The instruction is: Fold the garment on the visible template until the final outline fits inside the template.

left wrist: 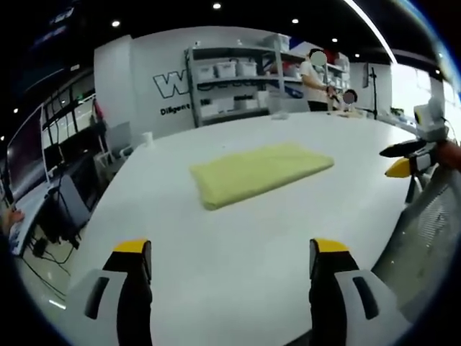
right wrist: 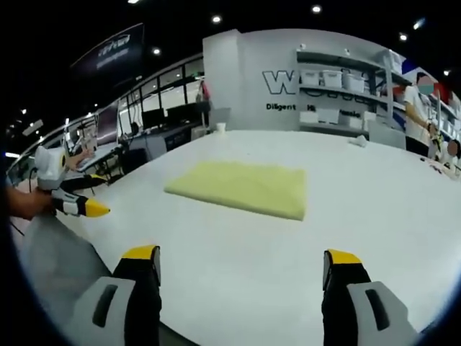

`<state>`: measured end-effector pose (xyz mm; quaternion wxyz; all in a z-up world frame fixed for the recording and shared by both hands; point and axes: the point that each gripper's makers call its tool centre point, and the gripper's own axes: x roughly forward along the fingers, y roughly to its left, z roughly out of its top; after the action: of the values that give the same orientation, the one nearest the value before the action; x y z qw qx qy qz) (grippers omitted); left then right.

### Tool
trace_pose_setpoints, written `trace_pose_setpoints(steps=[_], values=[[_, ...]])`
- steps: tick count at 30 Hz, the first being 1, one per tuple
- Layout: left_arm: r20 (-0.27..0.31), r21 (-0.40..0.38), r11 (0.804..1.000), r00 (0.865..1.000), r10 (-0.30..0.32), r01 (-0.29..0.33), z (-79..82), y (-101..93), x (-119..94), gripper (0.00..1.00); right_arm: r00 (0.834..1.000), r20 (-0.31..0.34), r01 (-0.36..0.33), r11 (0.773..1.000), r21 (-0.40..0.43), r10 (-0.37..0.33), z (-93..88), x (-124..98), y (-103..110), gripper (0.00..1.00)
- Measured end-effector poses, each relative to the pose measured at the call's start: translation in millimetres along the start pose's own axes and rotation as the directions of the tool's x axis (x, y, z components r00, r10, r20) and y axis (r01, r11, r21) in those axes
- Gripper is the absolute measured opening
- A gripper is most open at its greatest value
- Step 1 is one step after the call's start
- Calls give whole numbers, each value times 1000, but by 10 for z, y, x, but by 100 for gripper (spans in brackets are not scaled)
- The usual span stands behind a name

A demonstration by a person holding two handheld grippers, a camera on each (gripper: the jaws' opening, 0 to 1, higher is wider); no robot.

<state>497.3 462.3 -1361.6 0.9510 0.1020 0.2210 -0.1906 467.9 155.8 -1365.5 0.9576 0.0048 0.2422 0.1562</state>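
Both tongs wide open, empty: left tongs (left wrist: 230, 263), right tongs (right wrist: 241, 270); garment (left wrist: 259, 171) folded flat on counter (left wrist: 238, 238); no template outline visible; check edges, hold off.

Between my left gripper (left wrist: 230, 268) and the folded yellow garment (left wrist: 257, 171) the white table (left wrist: 238, 238) is bare, so I can pass freely. My right gripper (right wrist: 241, 277) also has bare table in front. The garment is the single obstacle, lying flat.
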Motion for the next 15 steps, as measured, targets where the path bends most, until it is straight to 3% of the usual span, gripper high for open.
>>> trace_pose_setpoints(steps=[15], values=[[-7,-6,1000,1000,-5,5,-20,1,4,87,1000,-15,11,1000,-4,-11,-26,-3,-6,90]])
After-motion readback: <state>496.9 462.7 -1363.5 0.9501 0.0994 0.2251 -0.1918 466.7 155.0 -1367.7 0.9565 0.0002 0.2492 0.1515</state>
